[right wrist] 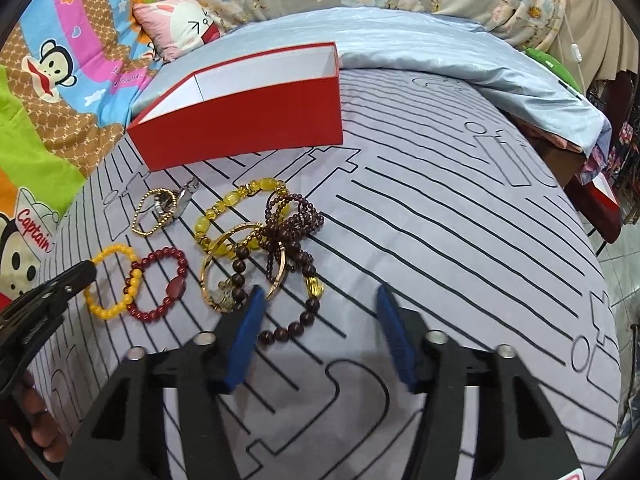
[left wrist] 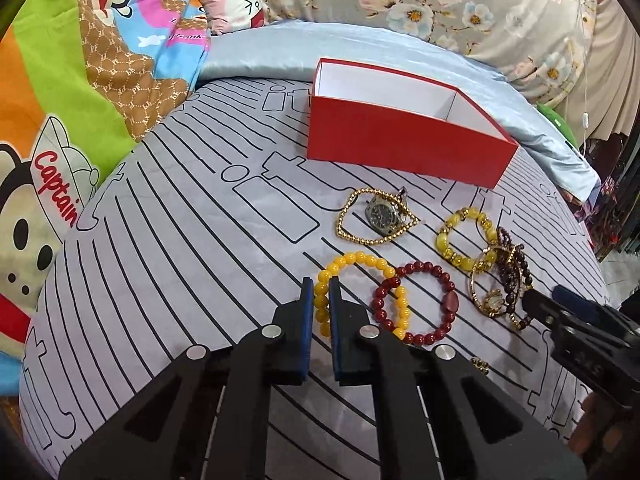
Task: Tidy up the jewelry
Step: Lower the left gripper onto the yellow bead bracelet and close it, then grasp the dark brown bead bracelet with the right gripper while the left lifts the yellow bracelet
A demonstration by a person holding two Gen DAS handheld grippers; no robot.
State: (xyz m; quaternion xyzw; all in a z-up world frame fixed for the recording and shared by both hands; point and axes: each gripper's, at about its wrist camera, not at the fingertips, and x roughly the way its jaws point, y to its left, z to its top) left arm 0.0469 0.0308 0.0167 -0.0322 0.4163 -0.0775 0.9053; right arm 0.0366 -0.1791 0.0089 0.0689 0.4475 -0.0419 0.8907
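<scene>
Left wrist view shows the left gripper (left wrist: pixel 321 285) with its two blue pads pinched close on the yellow round-bead bracelet (left wrist: pixel 362 294), which lies flat on the grey bed sheet with black lines (left wrist: pixel 180 288). One side of that bracelet crosses the dark red bead bracelet (left wrist: pixel 416 300) beside it. Past them sit a gold heart-shaped chain (left wrist: pixel 378 216) around a round-faced wristwatch (left wrist: pixel 384 212), then the open red cardboard box with white inside (left wrist: pixel 404 142). A clear yellow chunky bracelet (left wrist: pixel 464 240) touches a heap of dark brown beads and gold bangles (left wrist: pixel 508 276).

Right wrist view shows the right gripper (right wrist: pixel 320 302) spread wide over the sheet, its left pad just beside the brown heap. The monkey blanket (left wrist: pixel 52 184) says "Captain", with small "PF" letters on its brown part.
</scene>
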